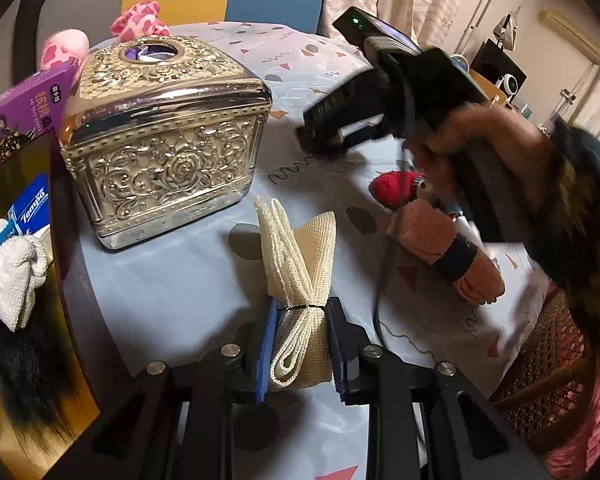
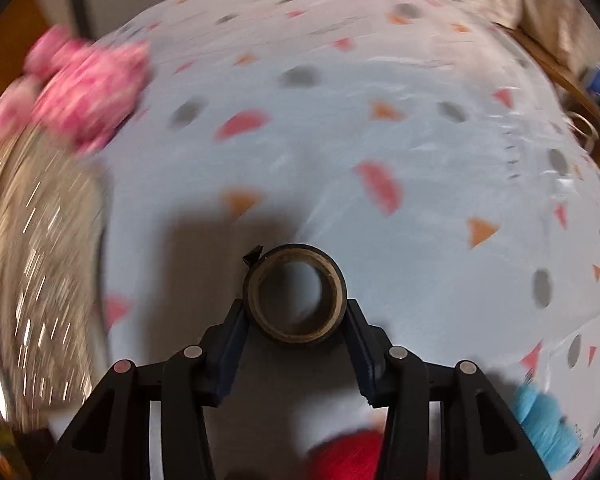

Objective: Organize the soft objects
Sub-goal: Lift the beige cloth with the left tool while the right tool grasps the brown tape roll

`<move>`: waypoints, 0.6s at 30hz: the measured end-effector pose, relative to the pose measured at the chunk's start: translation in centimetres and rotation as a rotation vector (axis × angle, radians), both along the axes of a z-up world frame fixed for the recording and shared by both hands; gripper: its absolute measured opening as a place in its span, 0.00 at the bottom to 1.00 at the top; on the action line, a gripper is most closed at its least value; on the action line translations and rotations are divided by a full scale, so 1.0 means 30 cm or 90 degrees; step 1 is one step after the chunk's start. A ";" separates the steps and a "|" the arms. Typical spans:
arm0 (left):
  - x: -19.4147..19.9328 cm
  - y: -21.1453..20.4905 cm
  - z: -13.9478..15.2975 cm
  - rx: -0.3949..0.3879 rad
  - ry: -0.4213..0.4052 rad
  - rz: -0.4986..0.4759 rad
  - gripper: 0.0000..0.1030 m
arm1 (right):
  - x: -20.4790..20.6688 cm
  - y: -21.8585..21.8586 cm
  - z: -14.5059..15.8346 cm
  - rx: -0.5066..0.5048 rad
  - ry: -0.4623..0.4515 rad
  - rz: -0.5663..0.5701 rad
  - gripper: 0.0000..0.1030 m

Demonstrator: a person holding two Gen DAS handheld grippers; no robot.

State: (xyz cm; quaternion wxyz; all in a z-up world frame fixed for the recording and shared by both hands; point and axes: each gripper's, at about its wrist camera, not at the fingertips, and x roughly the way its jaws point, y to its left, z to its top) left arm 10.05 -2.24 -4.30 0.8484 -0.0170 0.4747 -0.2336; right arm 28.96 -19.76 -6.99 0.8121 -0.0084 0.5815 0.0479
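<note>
In the left wrist view my left gripper [image 1: 302,312] is shut on a folded cream mesh cloth [image 1: 296,248], whose far end rests on the patterned blue tablecloth [image 1: 172,280]. A rolled pink towel [image 1: 440,248] with a dark band and a red knitted toy [image 1: 396,188] lie to the right. Behind them a hand holds my right gripper [image 1: 316,140], tips down at the table. In the right wrist view my right gripper [image 2: 296,308] has both pads against a black tape roll [image 2: 294,300] lying flat on the cloth.
An ornate gold tissue box [image 1: 164,140] stands at the left, with a pink spotted plush [image 1: 140,20] behind it. A purple box [image 1: 20,108], a Tempo tissue pack [image 1: 32,208] and a white knitted item [image 1: 12,276] sit off the table's left edge. A wicker chair [image 1: 540,360] is at the right.
</note>
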 end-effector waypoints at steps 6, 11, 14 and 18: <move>-0.001 -0.012 -0.007 0.004 -0.019 0.004 0.23 | -0.182 0.055 -0.014 0.008 0.008 0.028 0.47; -0.002 0.011 0.008 -0.030 -0.007 0.025 0.22 | -0.240 0.047 -0.029 0.002 -0.027 0.030 0.47; -0.025 0.041 0.043 -0.041 -0.019 0.038 0.22 | -0.270 0.035 -0.035 0.009 -0.055 0.045 0.47; -0.063 0.075 0.089 -0.056 -0.034 0.043 0.22 | -0.331 0.020 -0.045 0.006 -0.088 0.061 0.47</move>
